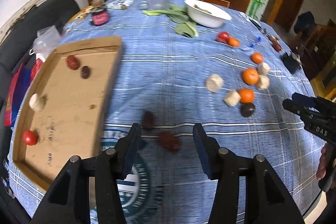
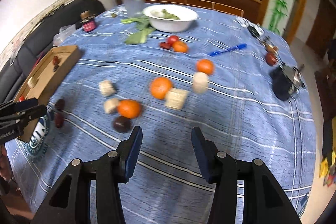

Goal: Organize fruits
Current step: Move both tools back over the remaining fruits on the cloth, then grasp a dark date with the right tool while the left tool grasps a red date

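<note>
Fruits lie scattered on the blue checked tablecloth [image 2: 241,119] over the surface, and a few already sit in the cardboard tray [image 1: 69,110]; they are small, light and round, so they may roll when nudged; the oranges look firm with a slightly yielding peel, the dark plum [image 2: 121,123] smooth and likely slippery, the red dates [image 1: 169,141] small and wrinkled; each is best taken across its widest middle with gentle pressure, since soft skins bruise. The left tool [image 1: 166,148] stands partly parted with nothing gripped; one red date shows in the gap between its fingers, lying on the cloth and untouched, with another dark date [image 1: 148,120] just beyond. The right tool [image 2: 167,152] is likewise partly parted and empty, over bare cloth; the dark plum lies just ahead of its left finger, with an orange [image 2: 128,108] touching it behind. Further out sit another orange [image 2: 160,87] against pale puffed blocks [image 2: 176,98], a third orange [image 2: 204,66], a tomato [image 2: 172,39], then a white bowl [image 2: 189,14] with greens; in the tray rest a tomato [image 1: 30,137], two dates and a pale block.
</note>
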